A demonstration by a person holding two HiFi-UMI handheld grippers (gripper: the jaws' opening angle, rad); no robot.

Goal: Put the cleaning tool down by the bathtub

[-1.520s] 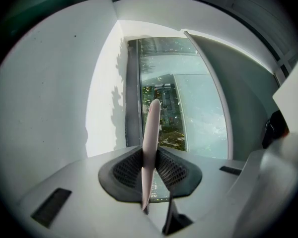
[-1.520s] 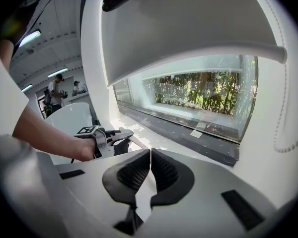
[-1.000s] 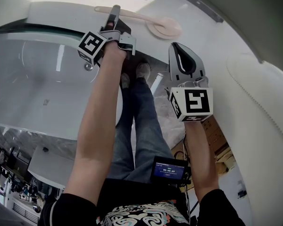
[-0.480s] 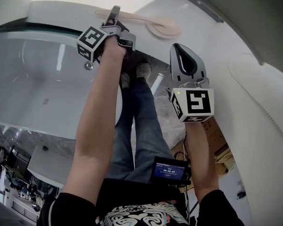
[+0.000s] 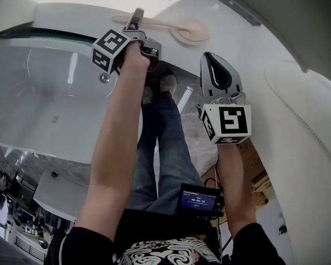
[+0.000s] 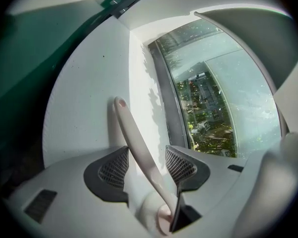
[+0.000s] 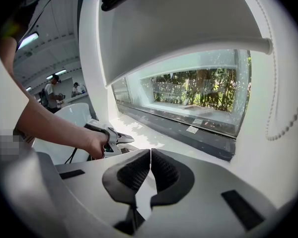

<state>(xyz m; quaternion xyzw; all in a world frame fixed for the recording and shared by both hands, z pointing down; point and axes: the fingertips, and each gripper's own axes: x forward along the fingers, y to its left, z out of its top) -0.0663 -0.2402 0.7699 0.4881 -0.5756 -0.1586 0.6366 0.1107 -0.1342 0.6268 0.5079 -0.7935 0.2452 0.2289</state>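
The left gripper has turned a little since a second ago. Its marker cube sits slightly differently in the head view, and its jaws have just been opening. They now stand wide apart with the handle of the cleaning tool between them, no longer clamped.

In the left gripper view, the pale handle of the cleaning tool runs up between the two ribbed pads. It passes close by the pad on the left of that view, and there is a clear gap to the other pad. Its rounded tip lies on the white ledge ahead of the left gripper.

From the head view, the tool lies flat on the ledge along the far side of the bathtub. Its round head rests to the right and its handle reaches left to the gripper. A window with greenery behind it runs along the back of the ledge.

The right gripper hangs well apart from the tool, above the floor beside the person's shoes. In the right gripper view, the right gripper has its pads pressed together with nothing between them. The left hand and its gripper show beyond it.
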